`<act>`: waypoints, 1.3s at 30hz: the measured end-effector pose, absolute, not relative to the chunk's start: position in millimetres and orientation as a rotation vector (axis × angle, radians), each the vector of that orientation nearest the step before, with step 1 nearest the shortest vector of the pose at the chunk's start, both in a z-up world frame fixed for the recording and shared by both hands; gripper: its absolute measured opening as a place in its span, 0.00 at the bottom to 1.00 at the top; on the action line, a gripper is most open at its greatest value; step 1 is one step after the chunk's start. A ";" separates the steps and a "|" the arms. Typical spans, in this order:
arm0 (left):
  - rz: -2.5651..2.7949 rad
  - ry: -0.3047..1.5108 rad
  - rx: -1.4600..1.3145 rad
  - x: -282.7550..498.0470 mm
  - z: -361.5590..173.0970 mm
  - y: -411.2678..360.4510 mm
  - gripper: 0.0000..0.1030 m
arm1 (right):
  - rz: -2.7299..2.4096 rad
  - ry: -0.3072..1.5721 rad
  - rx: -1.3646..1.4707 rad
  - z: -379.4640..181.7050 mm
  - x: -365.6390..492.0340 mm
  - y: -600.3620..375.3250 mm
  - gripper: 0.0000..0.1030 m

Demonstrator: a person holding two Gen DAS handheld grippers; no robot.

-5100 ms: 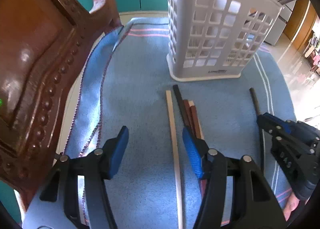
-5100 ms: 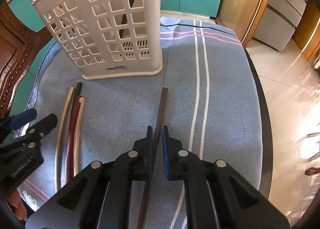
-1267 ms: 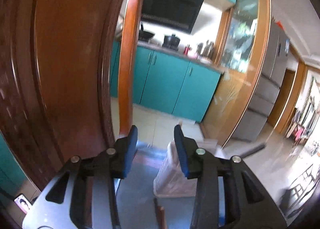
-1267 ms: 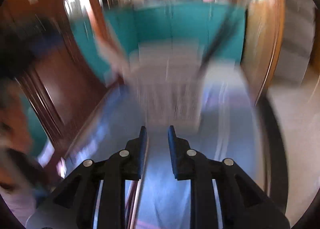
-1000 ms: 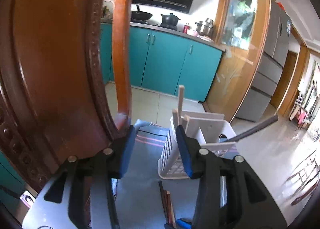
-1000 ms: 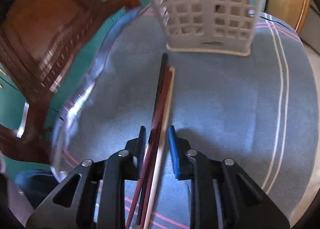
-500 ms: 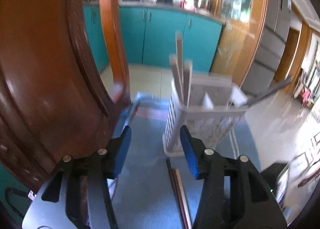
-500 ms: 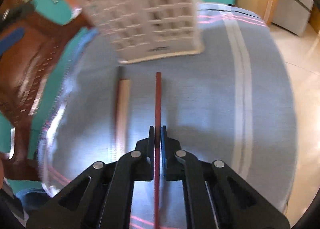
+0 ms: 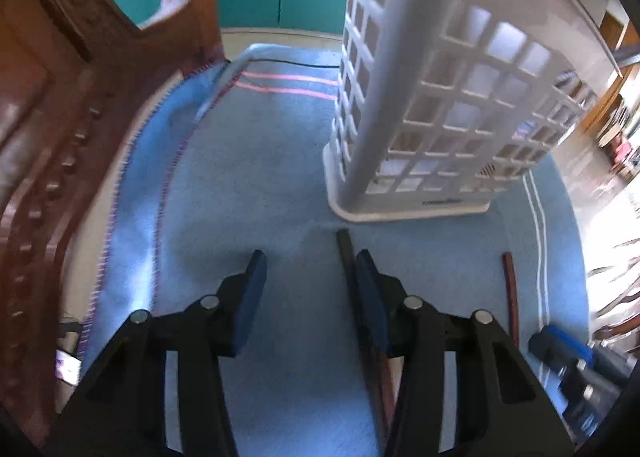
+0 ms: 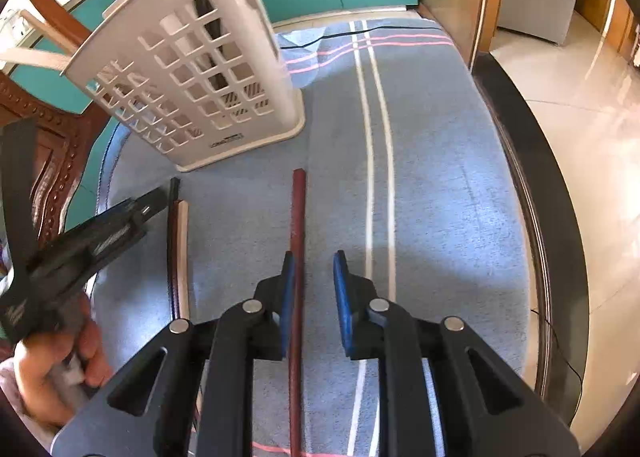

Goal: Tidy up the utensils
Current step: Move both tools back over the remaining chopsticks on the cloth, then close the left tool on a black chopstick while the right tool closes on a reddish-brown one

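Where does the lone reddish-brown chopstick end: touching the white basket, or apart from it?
Apart. The right wrist view shows a strip of bare blue cloth between the far tip of the reddish-brown chopstick and the base of the white basket.

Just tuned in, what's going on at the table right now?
A person is sorting chopsticks into the white slotted basket, which already holds a few. The right gripper stands open over a reddish-brown chopstick lying on the blue cloth; its jaws have just been opening and the pads do not clamp the stick. The left gripper is open, nothing between its jaws, beside the dark and pale chopsticks left of it.
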State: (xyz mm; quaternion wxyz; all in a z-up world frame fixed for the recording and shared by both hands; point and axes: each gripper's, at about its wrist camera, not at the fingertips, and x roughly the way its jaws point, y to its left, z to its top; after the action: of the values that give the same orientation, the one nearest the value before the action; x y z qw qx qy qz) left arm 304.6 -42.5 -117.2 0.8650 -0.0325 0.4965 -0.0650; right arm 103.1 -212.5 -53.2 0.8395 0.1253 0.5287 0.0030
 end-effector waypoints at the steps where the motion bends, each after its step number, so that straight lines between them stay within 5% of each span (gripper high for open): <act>1: -0.140 1.036 -0.066 306.5 -118.7 -43.8 0.46 | 0.012 1.118 0.256 -53.2 102.7 -210.7 0.19; 3: -0.115 1.024 -0.014 308.9 -121.6 -48.2 0.43 | 0.020 1.117 0.238 -52.0 106.9 -207.1 0.19; 5: -0.080 1.006 0.032 308.5 -122.8 -50.4 0.21 | 0.027 1.117 0.219 -51.5 107.0 -206.0 0.19; 7: -0.106 1.014 0.041 308.6 -122.1 -50.2 0.12 | 0.027 1.117 0.201 -51.2 105.6 -205.3 0.19; 13: -0.188 1.053 0.058 296.0 -119.0 -52.1 0.09 | 0.007 1.130 0.192 -56.1 110.2 -204.9 0.19; 21: -0.134 1.080 0.032 283.8 -117.4 -36.9 0.09 | 0.004 1.119 0.147 -59.7 119.0 -198.0 0.24; 34: -0.138 1.093 0.092 262.9 -118.6 -44.6 0.29 | -0.024 1.110 0.037 -69.9 139.3 -177.2 0.26; 39: -0.134 1.088 0.113 259.4 -118.2 -48.1 0.33 | -0.021 1.103 0.017 -71.4 141.8 -170.4 0.35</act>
State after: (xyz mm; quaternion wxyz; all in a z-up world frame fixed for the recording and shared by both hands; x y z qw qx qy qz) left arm 259.4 -48.1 -118.2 0.8521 0.0535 0.5168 -0.0636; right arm 141.8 -170.4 -71.4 0.8516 0.0080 0.5241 -0.0098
